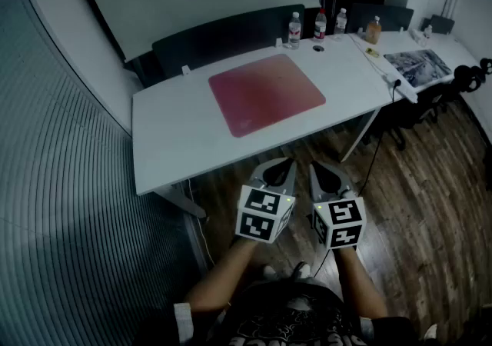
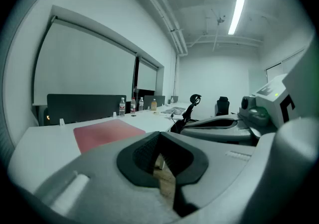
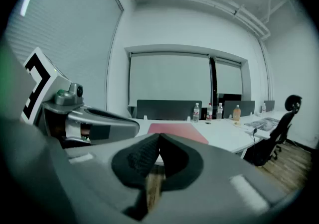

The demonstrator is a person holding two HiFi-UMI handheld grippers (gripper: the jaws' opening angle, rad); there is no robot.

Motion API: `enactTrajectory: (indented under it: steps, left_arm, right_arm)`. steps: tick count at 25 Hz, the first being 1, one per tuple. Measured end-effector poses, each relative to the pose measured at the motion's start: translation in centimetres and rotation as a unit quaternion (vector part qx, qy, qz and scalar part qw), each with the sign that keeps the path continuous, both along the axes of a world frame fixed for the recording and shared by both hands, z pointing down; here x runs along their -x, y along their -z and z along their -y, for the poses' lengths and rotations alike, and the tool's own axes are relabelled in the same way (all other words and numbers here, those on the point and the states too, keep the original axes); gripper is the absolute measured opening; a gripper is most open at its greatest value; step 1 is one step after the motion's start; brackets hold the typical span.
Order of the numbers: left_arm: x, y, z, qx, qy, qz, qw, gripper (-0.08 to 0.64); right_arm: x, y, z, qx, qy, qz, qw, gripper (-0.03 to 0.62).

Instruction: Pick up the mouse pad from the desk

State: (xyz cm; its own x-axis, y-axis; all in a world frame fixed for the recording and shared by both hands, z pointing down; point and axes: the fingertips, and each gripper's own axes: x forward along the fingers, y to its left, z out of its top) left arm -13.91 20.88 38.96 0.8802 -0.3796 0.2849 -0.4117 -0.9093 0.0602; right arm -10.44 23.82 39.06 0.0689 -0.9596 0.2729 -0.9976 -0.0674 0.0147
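Hanging side by side at lower centre, the left hand-held gripper (image 1: 286, 161) and right hand-held gripper (image 1: 315, 168) had jaws closed on nothing, over the wood floor (image 1: 430, 183) short of the counter (image 1: 173, 133). The red mouse pad (image 1: 265, 93) lay flat mid-counter, above them in the frame and well apart. This looked like a ready pose; the thin pad would probably need opened jaws at an edge.
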Motion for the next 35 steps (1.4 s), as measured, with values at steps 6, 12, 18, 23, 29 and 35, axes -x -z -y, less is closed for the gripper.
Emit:
enactTrajectory:
  steps: [6,12,18,23,29,35]
  left_arm:
    - [0.1,0.0,0.4,-0.001,-0.009,-0.001,1.0,0.006]
    - [-1.1,-0.6,0.8,0.001,-0.019,-0.002,0.9998,0.006]
    - [-3.8,-0.5,1.4,-0.002,-0.022,0.003,0.9997,0.006]
    - [-6.9,-0.8,3.3,-0.007,-0.01,0.008,0.9999,0.006]
    - [-11.6,-1.5,6.0,-0.004,0.005,0.016,0.9998,0.006]
    - [-15.8,-2.5,8.2,-0.005,0.017,0.031,0.9994,0.006]
  right_arm:
    - [0.2,-0.2,0.4,-0.002,-0.01,0.009,1.0,0.002]
    - [-0.9,-0.7,0.8,-0.005,-0.016,0.007,1.0,0.002]
    - [-3.1,-0.8,1.8,-0.011,-0.01,0.01,1.0,0.002]
    - [-6.1,-1.1,3.8,-0.017,0.007,0.011,1.0,0.002]
    - [-11.0,-2.0,6.7,-0.015,0.02,0.018,1.0,0.002]
    - [-15.4,-2.5,9.1,-0.018,0.033,0.027,0.999,0.002]
